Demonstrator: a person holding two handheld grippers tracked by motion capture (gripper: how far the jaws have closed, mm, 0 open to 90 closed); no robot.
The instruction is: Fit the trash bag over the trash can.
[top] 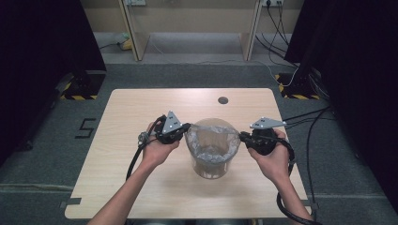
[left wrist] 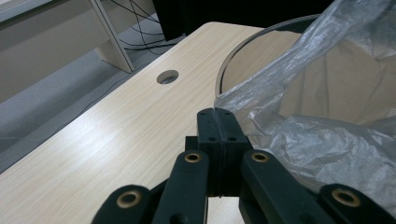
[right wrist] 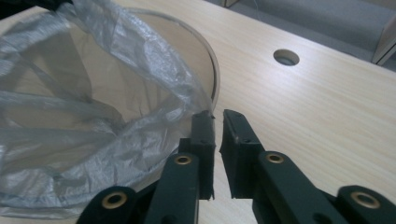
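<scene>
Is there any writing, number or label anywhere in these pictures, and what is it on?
"5": a single dark digit marked on the grey floor left of the table, seen in the high view.
Nothing else can be read: the clear bin, its plastic bag and the black jaws in the two gripper views carry no writing. The yellow-and-black stripes on the floor are only hazard marking, not text.

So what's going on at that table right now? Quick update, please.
Left gripper shut on plastic bag edge. Right gripper slightly open, bag edge at its left finger. Bag stretched across the round bin. Nothing in the way.
</scene>
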